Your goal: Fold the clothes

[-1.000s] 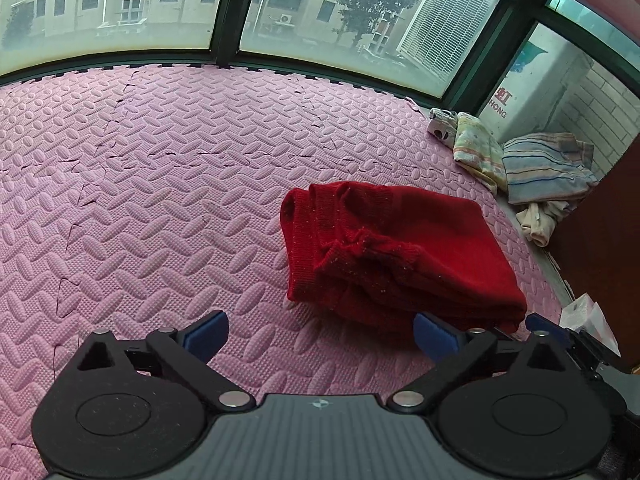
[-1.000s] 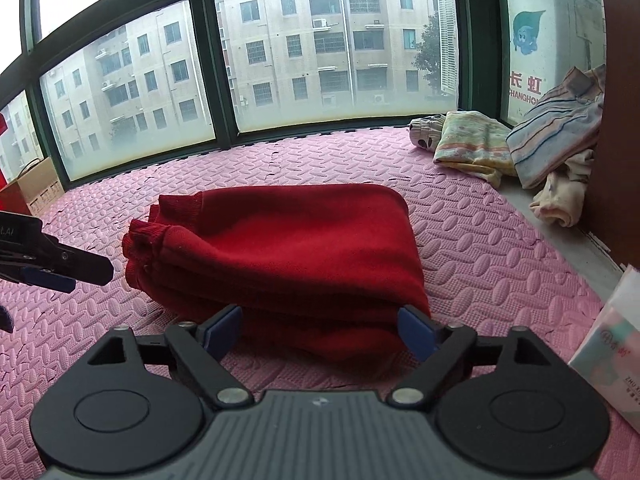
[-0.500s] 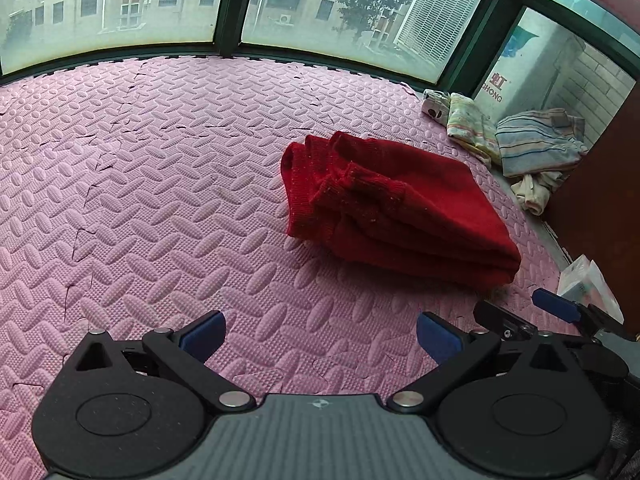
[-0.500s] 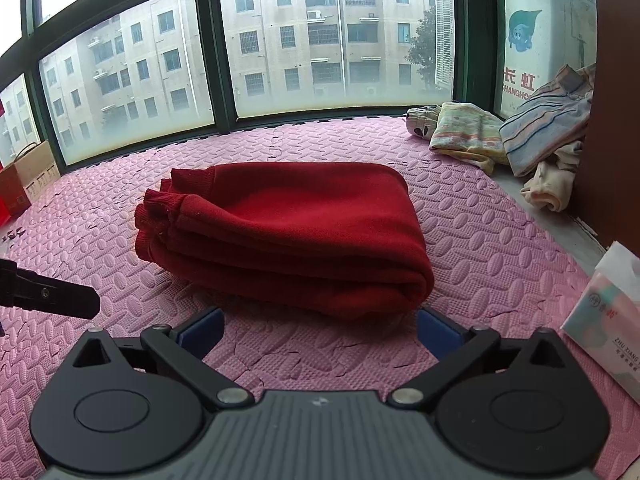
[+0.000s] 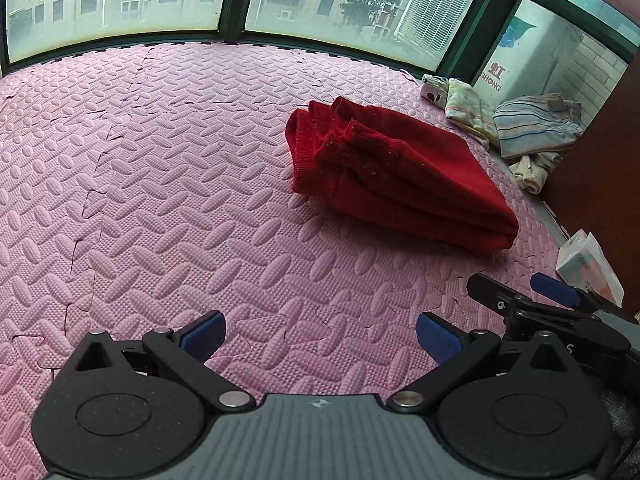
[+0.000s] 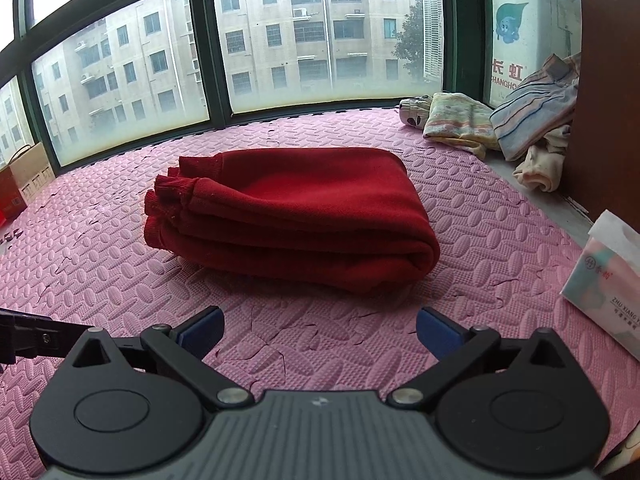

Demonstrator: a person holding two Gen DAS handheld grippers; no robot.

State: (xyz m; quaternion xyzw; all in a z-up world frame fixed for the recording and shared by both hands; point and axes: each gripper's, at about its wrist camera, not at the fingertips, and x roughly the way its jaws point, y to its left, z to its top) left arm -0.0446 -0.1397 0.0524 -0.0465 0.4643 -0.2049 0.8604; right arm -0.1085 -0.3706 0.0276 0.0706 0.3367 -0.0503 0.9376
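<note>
A red garment lies folded in several layers on the pink foam mat; it also shows in the right wrist view. My left gripper is open and empty, well short of the garment and to its left. My right gripper is open and empty, just in front of the garment's folded edge. The right gripper's fingers show at the right of the left wrist view. Part of the left gripper shows at the left edge of the right wrist view.
A pile of loose clothes lies at the far right by the window; it shows in the left wrist view too. A tissue pack stands at the right beside a brown cabinet. Cardboard boxes stand at the far left.
Both grippers have drawn back from the folded red garment, which now lies farther off and untouched. Both stay open.
</note>
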